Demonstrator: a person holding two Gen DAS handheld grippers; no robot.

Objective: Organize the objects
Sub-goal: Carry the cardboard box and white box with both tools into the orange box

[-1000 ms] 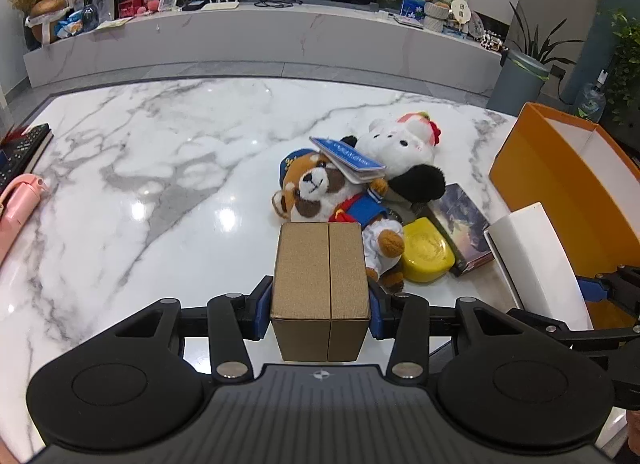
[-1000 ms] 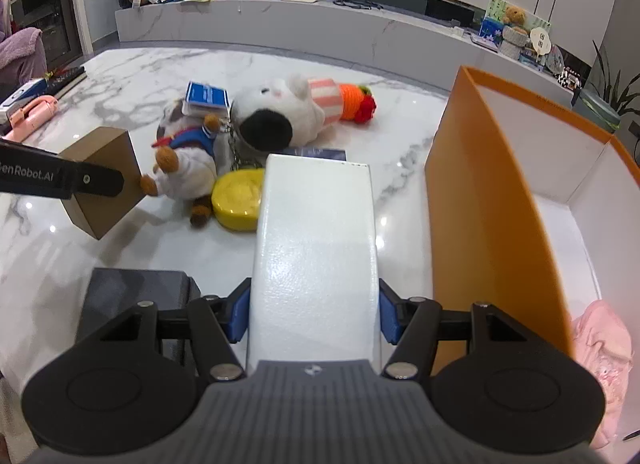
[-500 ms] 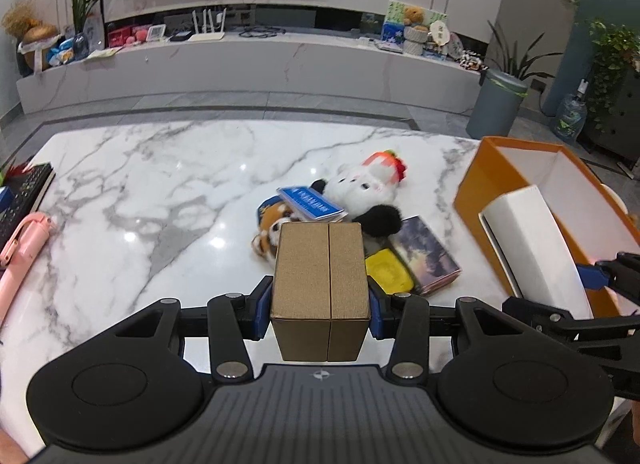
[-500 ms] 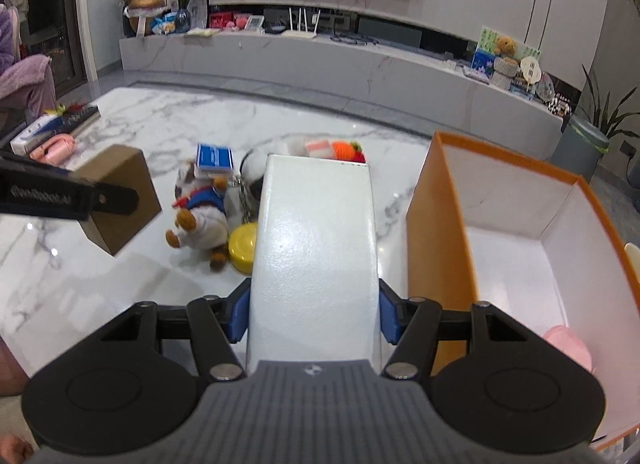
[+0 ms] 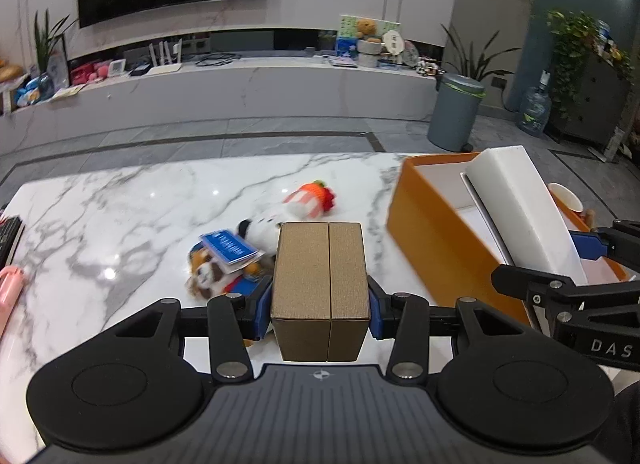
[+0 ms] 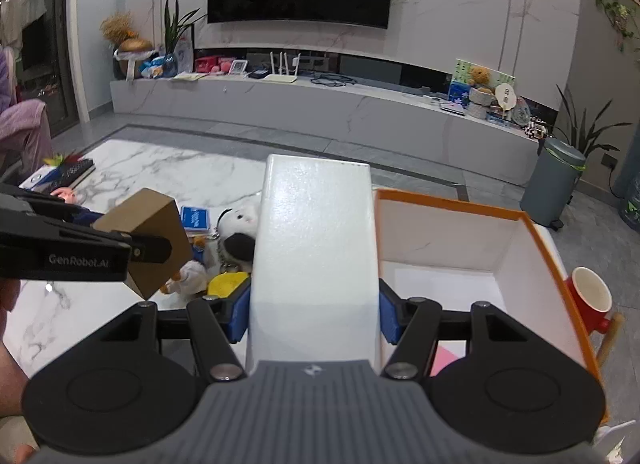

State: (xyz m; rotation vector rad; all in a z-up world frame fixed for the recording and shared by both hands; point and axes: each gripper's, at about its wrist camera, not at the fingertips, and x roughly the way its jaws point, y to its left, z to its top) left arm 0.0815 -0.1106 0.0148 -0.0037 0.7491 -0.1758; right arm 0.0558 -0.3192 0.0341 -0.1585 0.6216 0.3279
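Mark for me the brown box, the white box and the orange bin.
brown box [image 5: 320, 272], left wrist view, on its top face beside the centre seam.
white box [image 6: 316, 240], right wrist view, middle of its glossy top face.
orange bin [image 5: 440, 252], left wrist view, on its near outer orange wall.

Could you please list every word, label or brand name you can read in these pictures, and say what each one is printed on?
"GenRobot.AI": on the side of the left gripper, seen from the right wrist view.
"DAS": on the side of the right gripper, cut off by the left wrist picture's edge.
Blue card on the plush toys: white print, too blurred to read.
Brown box and white box: no text visible.
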